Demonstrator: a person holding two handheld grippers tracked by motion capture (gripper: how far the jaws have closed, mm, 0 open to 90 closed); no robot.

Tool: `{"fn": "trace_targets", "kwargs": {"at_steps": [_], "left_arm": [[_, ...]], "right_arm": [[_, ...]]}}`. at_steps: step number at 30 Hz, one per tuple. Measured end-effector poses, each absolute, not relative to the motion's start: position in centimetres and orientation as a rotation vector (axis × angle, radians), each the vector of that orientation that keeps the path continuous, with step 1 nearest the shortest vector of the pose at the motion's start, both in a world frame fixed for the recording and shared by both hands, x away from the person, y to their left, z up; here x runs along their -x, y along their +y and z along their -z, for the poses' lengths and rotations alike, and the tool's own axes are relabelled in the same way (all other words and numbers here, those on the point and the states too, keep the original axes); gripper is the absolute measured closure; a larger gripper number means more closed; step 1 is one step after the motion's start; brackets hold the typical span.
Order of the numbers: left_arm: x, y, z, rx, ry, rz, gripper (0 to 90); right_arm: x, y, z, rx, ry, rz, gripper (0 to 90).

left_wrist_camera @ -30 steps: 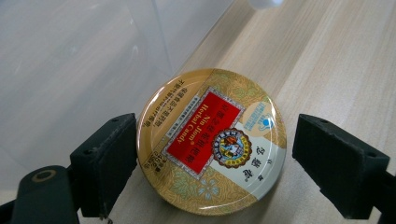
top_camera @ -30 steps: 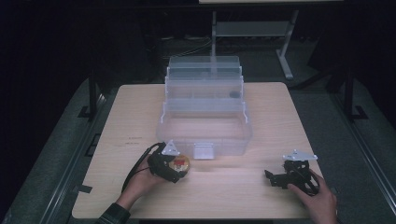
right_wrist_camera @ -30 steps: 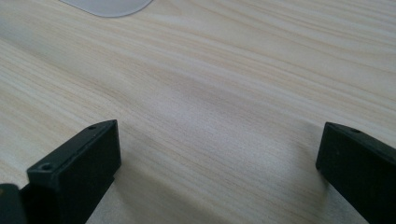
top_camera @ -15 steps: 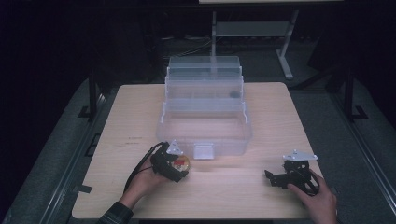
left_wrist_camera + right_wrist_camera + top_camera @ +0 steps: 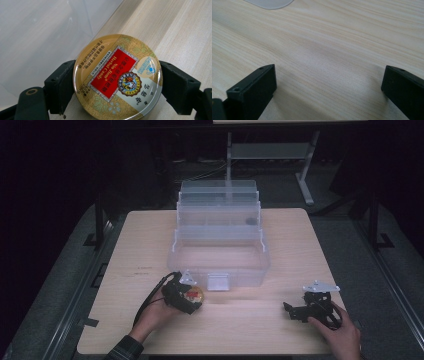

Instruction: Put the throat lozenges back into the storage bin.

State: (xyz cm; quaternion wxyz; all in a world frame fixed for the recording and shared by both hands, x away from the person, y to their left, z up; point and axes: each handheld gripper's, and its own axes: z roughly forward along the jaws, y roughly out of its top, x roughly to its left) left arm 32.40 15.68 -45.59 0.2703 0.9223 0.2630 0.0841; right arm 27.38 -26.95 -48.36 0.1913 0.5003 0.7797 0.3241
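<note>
Gold herbal candy tin (image 5: 117, 78) sits clamped in the left tool (image 5: 182, 293), just beside the clear organizer box (image 5: 220, 251); right tool (image 5: 312, 309) gapes wide, empty, over the table (image 5: 332, 45).

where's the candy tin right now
The candy tin sits clamped in the left tongs at the table's front left, just before the clear storage box.

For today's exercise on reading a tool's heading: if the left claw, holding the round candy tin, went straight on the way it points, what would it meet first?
Most likely the front wall of the clear plastic organizer box. The left claw grips the candy tin and points toward that wall, which rises just beyond the tin in the left gripper view. Depth is hard to judge.
</note>
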Motion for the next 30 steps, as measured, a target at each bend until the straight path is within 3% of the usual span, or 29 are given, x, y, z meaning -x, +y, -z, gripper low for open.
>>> {"fn": "trace_targets", "kwargs": {"at_steps": [30], "left_arm": [[-32.1,15.9,44.4,-2.472,0.701,-0.195,19.5]], "right_arm": [[-27.4,-27.0,48.4,-1.405,2.19,-0.91,0.0]]}}
